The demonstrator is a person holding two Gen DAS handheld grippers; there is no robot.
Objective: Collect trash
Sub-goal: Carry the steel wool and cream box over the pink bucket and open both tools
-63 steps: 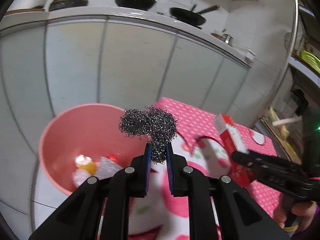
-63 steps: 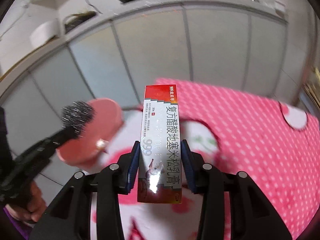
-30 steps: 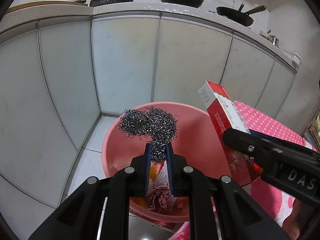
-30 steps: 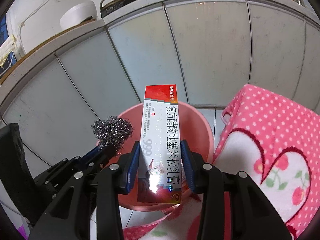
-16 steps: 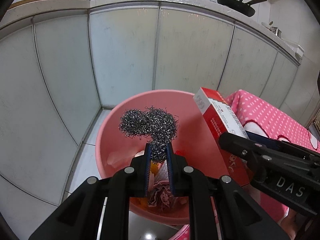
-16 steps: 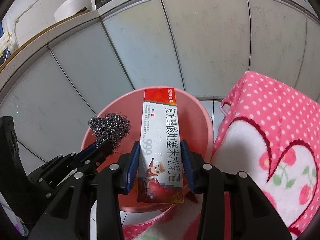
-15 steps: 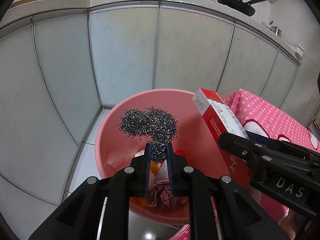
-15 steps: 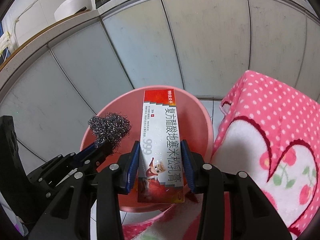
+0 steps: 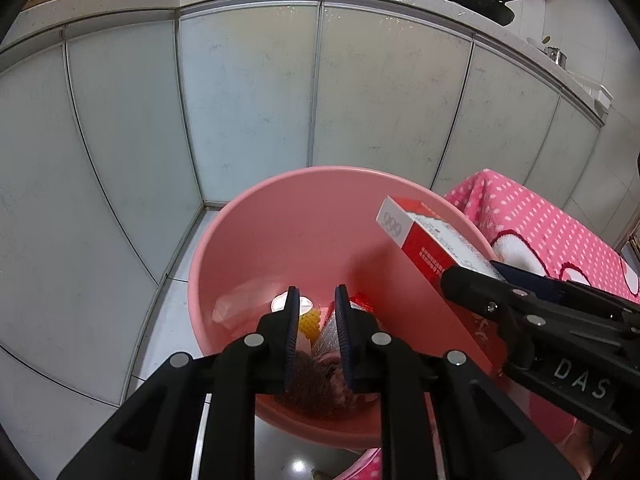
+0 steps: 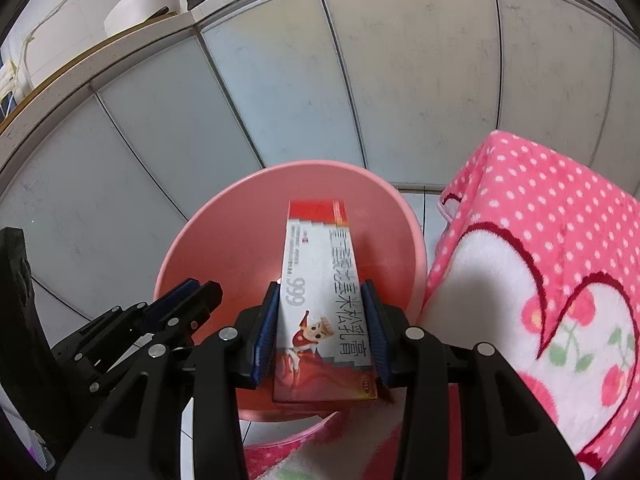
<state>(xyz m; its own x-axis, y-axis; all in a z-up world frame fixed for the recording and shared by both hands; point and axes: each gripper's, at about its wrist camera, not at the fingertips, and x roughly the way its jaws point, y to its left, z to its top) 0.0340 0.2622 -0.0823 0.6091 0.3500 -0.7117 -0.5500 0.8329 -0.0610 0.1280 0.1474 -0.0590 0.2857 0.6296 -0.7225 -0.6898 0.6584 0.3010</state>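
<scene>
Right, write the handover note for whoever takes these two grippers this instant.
Left gripper: jaws opening, nothing between the pads; the steel wool lies in the pink basin just below them.
Right gripper: shut on the red and white ointment box, held over the basin.
Done: steel wool is in, with other trash such as the yellow piece.
Left: release the box into the basin, then check the pink dotted cloth for more trash; no more is visible from here.
</scene>
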